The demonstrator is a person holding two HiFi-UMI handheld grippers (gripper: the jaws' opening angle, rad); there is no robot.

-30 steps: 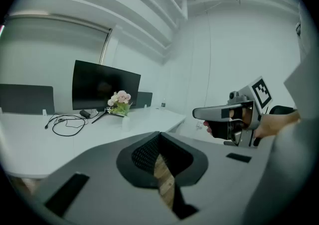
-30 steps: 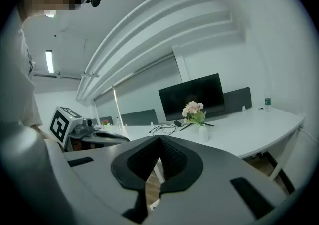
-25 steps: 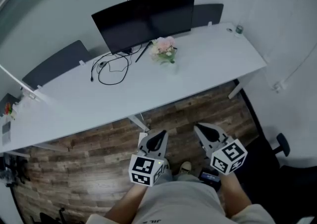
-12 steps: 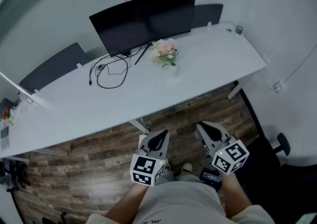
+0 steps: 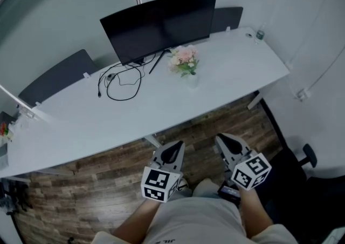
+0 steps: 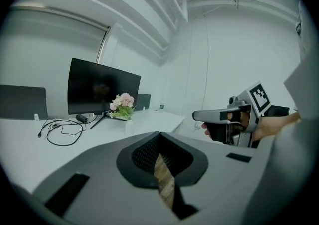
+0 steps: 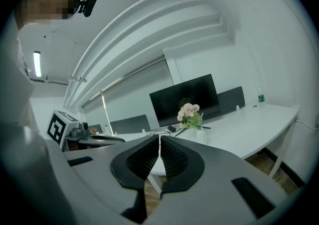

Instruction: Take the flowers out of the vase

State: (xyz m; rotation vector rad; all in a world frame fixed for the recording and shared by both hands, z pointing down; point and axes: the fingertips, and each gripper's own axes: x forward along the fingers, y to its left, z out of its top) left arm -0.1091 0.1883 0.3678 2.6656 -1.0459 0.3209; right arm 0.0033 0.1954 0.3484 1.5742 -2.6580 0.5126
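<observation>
A bunch of pink and white flowers stands in a small white vase on the white desk, just in front of the monitor. My left gripper is held low over the wooden floor, well short of the desk, jaws shut and empty. Beside it on the right, my right gripper is also shut with nothing between its jaws. Both point toward the desk.
A black curved monitor stands at the back of the desk, with a looped black cable to its left. Dark divider panels line the desk's far edge. A small bottle sits at the far right corner. Desk legs stand on the wood floor.
Both grippers and the head camera have drifted a little toward the desk; the flowers and monitor sit slightly lower and to the right in the head view. Jaws stay shut.
</observation>
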